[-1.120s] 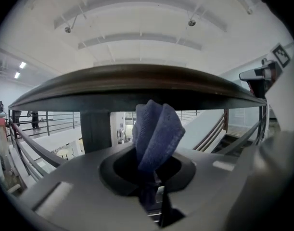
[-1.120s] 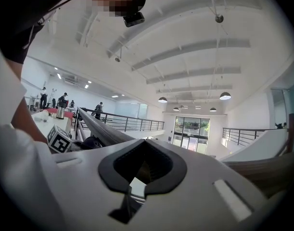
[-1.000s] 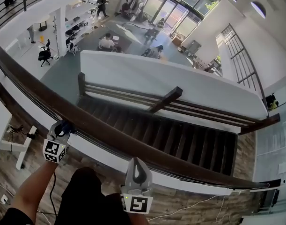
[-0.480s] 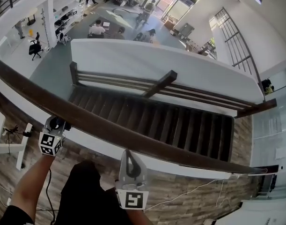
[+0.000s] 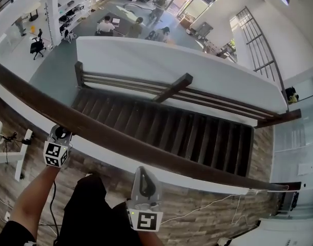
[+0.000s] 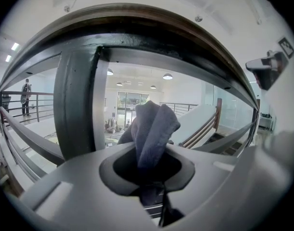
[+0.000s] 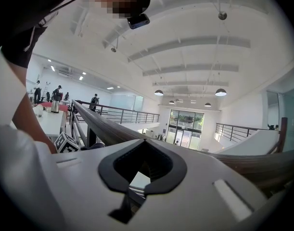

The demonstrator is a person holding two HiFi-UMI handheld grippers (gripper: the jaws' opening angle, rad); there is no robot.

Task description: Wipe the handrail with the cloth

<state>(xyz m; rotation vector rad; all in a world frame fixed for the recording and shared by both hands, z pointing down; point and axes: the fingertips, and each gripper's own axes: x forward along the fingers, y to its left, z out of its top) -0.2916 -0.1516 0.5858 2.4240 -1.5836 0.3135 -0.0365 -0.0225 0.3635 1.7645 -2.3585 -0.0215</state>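
A dark brown wooden handrail (image 5: 146, 150) runs diagonally from upper left to lower right above a stairwell. My left gripper (image 5: 61, 133) sits just under the rail's near edge on the left, shut on a dark grey-blue cloth (image 6: 154, 124). In the left gripper view (image 6: 147, 153) the cloth sticks up between the jaws, below the rail's underside (image 6: 166, 37) and beside a dark post (image 6: 74, 105). My right gripper (image 5: 144, 169) points at the rail further right, shut with nothing in it. In the right gripper view (image 7: 143, 142) the handrail (image 7: 103, 126) passes just beyond the jaws.
Beyond the rail the wooden stairs (image 5: 187, 135) drop to a lower floor with desks and seated people (image 5: 106, 25). A white wall (image 5: 171, 70) with a second rail borders the stairs. Wood flooring (image 5: 23, 188) and cables lie on my side. A person's forearm (image 5: 28, 204) holds the left gripper.
The head view has shifted slightly. Both grippers stay at about the same places along the rail; less of the cloth shows now at the left gripper's tip.
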